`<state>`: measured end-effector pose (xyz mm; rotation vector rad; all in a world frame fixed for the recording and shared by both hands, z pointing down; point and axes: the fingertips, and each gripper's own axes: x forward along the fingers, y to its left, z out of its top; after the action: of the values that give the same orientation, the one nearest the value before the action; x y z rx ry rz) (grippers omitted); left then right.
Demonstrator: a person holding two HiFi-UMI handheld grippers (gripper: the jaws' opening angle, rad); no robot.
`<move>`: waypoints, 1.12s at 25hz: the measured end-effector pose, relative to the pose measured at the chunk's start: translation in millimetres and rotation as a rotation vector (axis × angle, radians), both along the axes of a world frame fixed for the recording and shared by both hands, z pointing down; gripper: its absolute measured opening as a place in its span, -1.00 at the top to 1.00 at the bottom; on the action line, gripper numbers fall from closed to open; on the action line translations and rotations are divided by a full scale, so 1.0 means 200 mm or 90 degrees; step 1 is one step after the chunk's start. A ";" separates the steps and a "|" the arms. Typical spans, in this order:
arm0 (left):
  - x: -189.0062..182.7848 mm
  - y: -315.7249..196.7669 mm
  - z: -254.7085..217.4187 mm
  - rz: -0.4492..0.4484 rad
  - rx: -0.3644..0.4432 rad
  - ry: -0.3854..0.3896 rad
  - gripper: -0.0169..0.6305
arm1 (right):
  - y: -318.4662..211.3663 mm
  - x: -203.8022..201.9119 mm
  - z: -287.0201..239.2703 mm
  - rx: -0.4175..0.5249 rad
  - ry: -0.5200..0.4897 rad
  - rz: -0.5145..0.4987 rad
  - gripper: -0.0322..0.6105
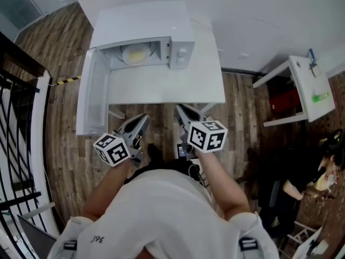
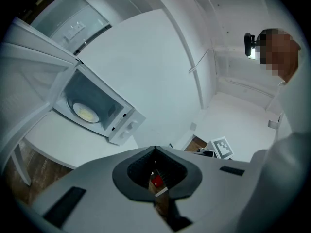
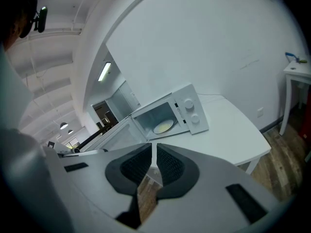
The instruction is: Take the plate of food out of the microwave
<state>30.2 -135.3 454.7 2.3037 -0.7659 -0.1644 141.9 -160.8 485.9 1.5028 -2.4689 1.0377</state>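
A white microwave [image 1: 141,36] stands on a white table [image 1: 167,85] with its door [image 1: 91,99] swung open to the left. Inside it sits a plate of yellow food [image 1: 135,54], also seen as the plate [image 2: 86,113] in the left gripper view and the plate [image 3: 164,126] in the right gripper view. My left gripper [image 1: 143,117] and right gripper [image 1: 182,109] hover side by side over the floor, just short of the table's near edge. Both are shut with nothing between the jaws: left gripper [image 2: 155,150], right gripper [image 3: 154,148]. Neither touches the microwave [image 2: 99,106].
A small white side table [image 1: 304,90] with a green item stands at the right. A seated person [image 1: 302,190] is at the far right. A black railing [image 1: 21,117] runs along the left. The floor [image 1: 242,123] is wood planks.
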 end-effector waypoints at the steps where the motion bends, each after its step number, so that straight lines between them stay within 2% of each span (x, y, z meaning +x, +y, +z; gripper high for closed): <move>1: -0.01 -0.03 0.01 0.005 -0.004 -0.001 0.93 | -0.03 -0.01 0.00 -0.001 0.002 0.004 0.80; 7: -0.02 -0.13 0.04 0.009 -0.031 -0.005 0.93 | -0.13 -0.04 0.01 -0.010 0.010 0.003 0.80; 13: -0.04 -0.24 0.10 -0.041 -0.055 0.010 0.93 | -0.24 -0.05 0.06 -0.023 0.016 -0.032 0.80; 28: -0.06 -0.47 0.10 -0.098 -0.058 0.002 0.93 | -0.46 -0.03 0.07 -0.024 0.021 -0.064 0.80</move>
<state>18.6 -229.5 475.3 2.1587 -0.9312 -0.1988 135.9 -253.3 499.4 1.3583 -2.4596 1.0277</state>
